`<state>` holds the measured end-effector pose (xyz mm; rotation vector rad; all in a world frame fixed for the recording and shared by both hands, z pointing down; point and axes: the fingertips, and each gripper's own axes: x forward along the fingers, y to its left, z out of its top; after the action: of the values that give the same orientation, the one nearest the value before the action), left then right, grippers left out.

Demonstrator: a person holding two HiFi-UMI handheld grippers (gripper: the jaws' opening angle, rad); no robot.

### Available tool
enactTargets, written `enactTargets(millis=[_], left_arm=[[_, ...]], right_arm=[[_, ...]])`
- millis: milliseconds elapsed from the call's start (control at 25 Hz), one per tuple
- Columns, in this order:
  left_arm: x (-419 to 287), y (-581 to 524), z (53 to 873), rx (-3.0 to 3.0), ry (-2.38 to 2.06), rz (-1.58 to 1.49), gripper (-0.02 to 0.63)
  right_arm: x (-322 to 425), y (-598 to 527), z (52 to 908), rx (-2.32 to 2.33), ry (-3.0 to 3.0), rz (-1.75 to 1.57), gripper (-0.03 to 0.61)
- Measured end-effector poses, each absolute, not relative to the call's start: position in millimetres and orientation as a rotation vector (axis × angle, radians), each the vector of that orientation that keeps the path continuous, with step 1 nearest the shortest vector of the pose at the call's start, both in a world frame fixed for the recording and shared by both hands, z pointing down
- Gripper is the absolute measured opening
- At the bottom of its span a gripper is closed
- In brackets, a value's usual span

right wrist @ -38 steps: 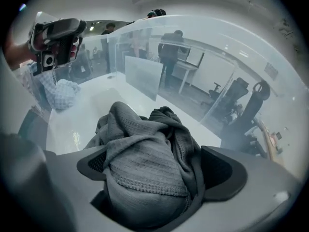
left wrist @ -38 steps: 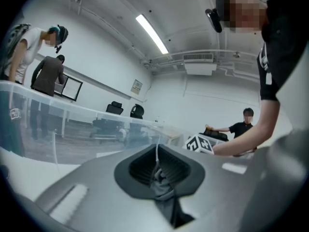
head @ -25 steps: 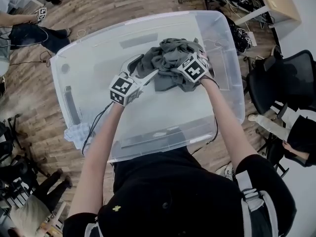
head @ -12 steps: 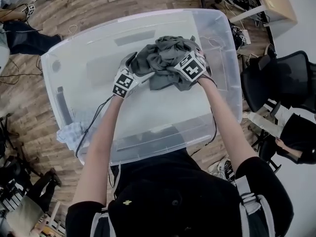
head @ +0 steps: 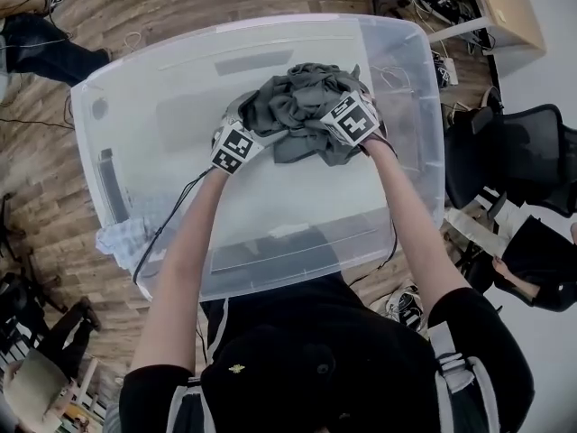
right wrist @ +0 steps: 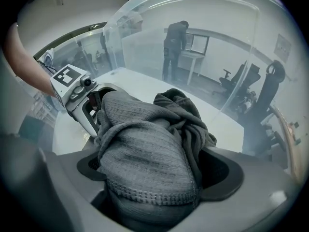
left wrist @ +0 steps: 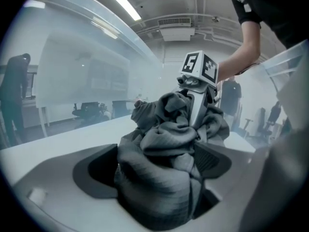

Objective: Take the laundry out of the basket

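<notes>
A bunched grey garment (head: 297, 106) lies in the far half of the clear plastic bin (head: 135, 79). My left gripper (head: 247, 123) is at the bundle's left edge. Its jaws stand wide with a thick fold of the garment (left wrist: 164, 163) between them, and the left pad's dark face shows beside the cloth. My right gripper (head: 330, 108) is on the bundle's right side, shut on a fat roll of the garment (right wrist: 154, 153) that fills its jaws. Each gripper view shows the other gripper across the pile: the right gripper (left wrist: 195, 105) and the left gripper (right wrist: 94, 115).
A pale cloth (head: 122, 240) lies on the wooden floor outside the bin's left wall. Black office chairs (head: 514, 152) stand to the right, and a desk (head: 509, 3) is at the far right. A seated person's legs (head: 45, 43) are at the far left.
My left gripper has moved forward from beside the bundle into its left edge, and cloth now sits between its jaws. The right gripper has stayed on the garment.
</notes>
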<state>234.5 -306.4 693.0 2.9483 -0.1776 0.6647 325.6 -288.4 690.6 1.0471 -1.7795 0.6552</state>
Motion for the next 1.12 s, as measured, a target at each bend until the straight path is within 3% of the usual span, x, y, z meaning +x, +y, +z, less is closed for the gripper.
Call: enactTargets(millis=[280, 600, 840, 1000, 1120], left_arm=[[243, -291, 694, 2.963, -0.138, 0.675, 0.464], [242, -290, 690, 2.969, -0.148, 0.633, 0.400], [243, -290, 686, 2.946, -0.120, 0.594, 0.283], [243, -285, 679, 2.886, -0.114, 0.509, 0.183], [240, -285, 676, 2.877, -0.138, 0.502, 0.176]], right_arm=[[298, -286, 696, 0.975, -1.848, 0.689, 0.497], [284, -289, 692, 0.968, -1.871, 0.657, 0.361], [271, -297, 686, 1.028, -1.902, 0.646, 0.216], [265, -302, 677, 1.066, -1.954, 0.685, 0.186], [256, -303, 667, 1.070, -1.996, 0.688, 0.183]])
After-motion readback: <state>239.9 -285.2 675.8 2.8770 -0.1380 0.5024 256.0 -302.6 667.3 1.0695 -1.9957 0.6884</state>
